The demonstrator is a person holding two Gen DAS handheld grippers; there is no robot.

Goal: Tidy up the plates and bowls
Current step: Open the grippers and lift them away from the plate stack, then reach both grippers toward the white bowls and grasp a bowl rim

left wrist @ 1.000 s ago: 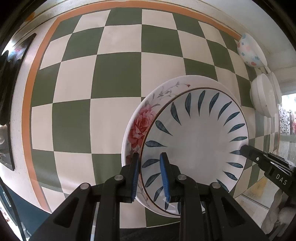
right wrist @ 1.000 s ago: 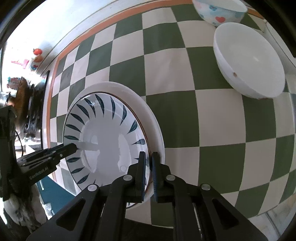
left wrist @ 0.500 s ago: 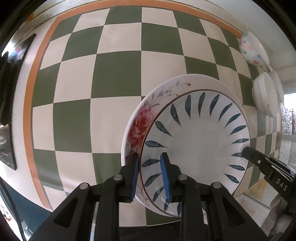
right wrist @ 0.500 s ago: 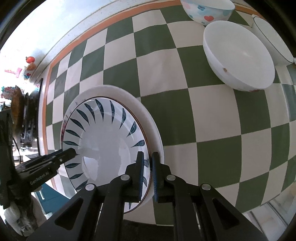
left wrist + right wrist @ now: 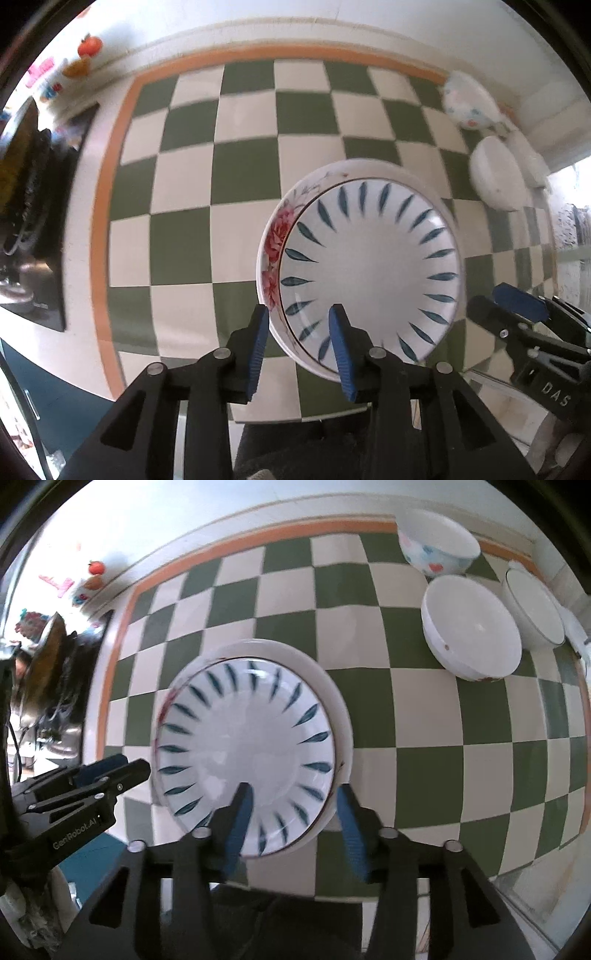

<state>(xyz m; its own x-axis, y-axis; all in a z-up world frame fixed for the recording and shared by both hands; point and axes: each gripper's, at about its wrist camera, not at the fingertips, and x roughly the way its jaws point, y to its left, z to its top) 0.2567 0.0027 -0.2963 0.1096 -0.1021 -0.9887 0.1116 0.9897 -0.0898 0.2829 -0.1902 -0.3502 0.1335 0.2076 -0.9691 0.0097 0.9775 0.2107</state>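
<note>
Plates: leaf plate (image 5: 369, 266) nested on flower plate (image 5: 275, 236), near middle of checked table (image 5: 184, 177).
Left gripper (image 5: 299, 350): fingers wide, empty.
Right gripper (image 5: 291, 823): wide, empty.
Bowls: white bowl (image 5: 471, 627) far right.
Advice: clear rims without nudging stack.

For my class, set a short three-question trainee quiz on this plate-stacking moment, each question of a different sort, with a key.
1. True or false: the blue-leaf plate lies on top of the rose plate.
2. The jaws of the left gripper and right gripper are: A) both open, B) both shut, C) one of each.
3. Fill in: the plain white bowl sits between the heart-patterned bowl and the ____-rimmed white bowl.

Key: 1 true; 2 A; 3 dark.
</note>
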